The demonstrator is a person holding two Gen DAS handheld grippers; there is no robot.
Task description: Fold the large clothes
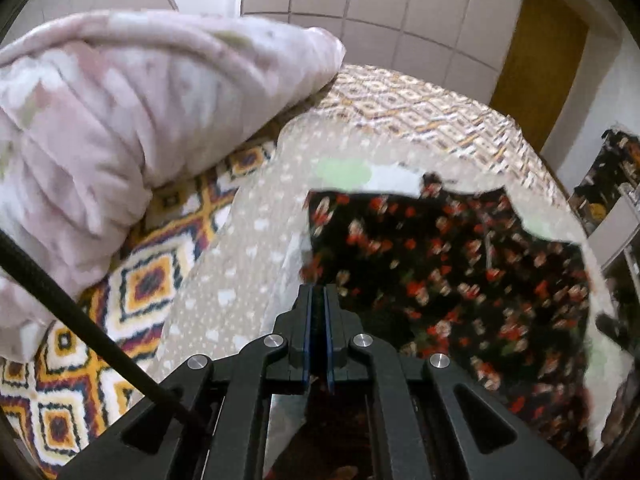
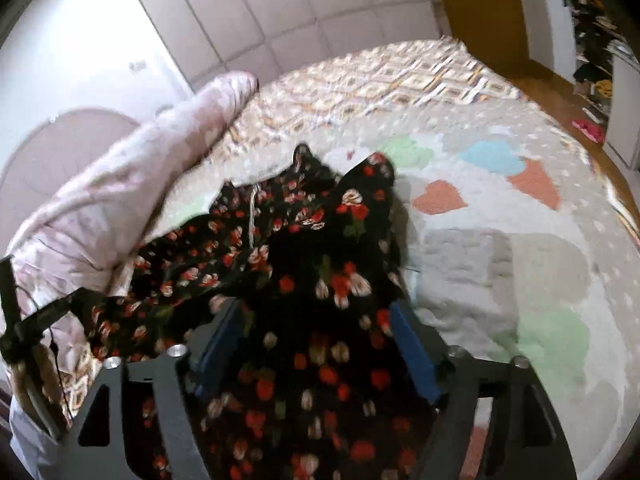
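A black garment with red and cream flowers (image 1: 448,264) lies on a beige bed cover with coloured hearts (image 1: 248,248). My left gripper (image 1: 319,294) has its blue pads pressed together at the garment's left edge; dark flowered cloth shows beneath the jaws. In the right wrist view the same garment (image 2: 304,264) is bunched and draped over my right gripper (image 2: 316,320), whose blue pads (image 2: 412,344) stand wide apart with cloth lying between and over them. The right fingertips are partly hidden by the fabric.
A rolled pink quilt (image 1: 120,120) lies at the left on a patterned geometric blanket (image 1: 420,104). Panelled wall and a wooden door (image 1: 536,60) stand behind. Cluttered shelves (image 2: 600,40) are at the far right. The other gripper's cable (image 2: 24,320) shows at the left edge.
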